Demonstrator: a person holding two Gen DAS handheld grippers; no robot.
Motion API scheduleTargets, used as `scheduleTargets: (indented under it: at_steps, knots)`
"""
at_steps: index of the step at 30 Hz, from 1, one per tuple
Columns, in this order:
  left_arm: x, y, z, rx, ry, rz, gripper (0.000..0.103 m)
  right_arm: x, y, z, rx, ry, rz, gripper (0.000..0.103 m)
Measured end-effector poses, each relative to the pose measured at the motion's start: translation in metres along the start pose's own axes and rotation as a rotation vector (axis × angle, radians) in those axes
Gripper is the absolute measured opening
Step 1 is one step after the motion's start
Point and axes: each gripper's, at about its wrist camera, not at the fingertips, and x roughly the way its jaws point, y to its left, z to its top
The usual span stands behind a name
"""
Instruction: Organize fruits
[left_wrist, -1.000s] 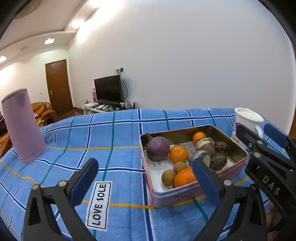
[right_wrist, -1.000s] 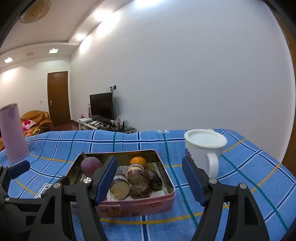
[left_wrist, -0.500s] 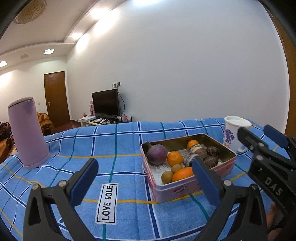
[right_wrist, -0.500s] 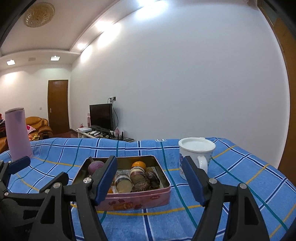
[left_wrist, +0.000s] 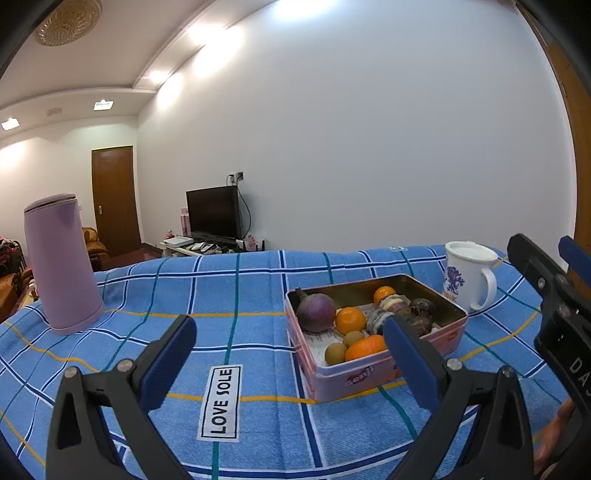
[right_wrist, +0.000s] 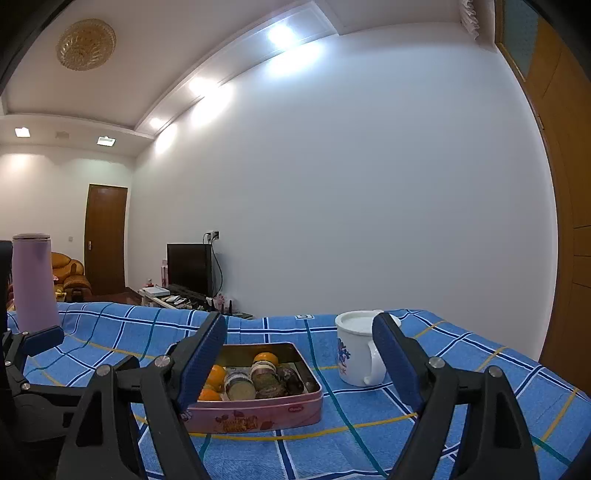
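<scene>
A pink tin stands on the blue checked cloth and holds a round purple fruit, oranges, small brown kiwis and dark round pieces. My left gripper is open and hangs short of the tin, nothing between its fingers. In the right wrist view the same tin lies low, ahead of my right gripper. That gripper's jaws are opening and hold nothing. It also shows at the right edge of the left wrist view.
A white mug stands just right of the tin. A tall lilac flask is at the far left of the cloth. A "LOVE SOLE" label lies near the front. Behind are a TV and a white wall.
Both grippers have drawn back from the tin and tipped upward, so the tin looks smaller and lower. The right gripper's jaws have spread wider.
</scene>
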Motion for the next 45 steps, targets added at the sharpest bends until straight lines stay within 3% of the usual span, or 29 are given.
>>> scheduleTargets:
  at_steps: [45]
  knots:
    - [0.0021,0.0009,-0.0012,-0.004,0.008,0.022,0.103,0.0041,-0.0047,0.0035,0.015,0.030,-0.021,0.083]
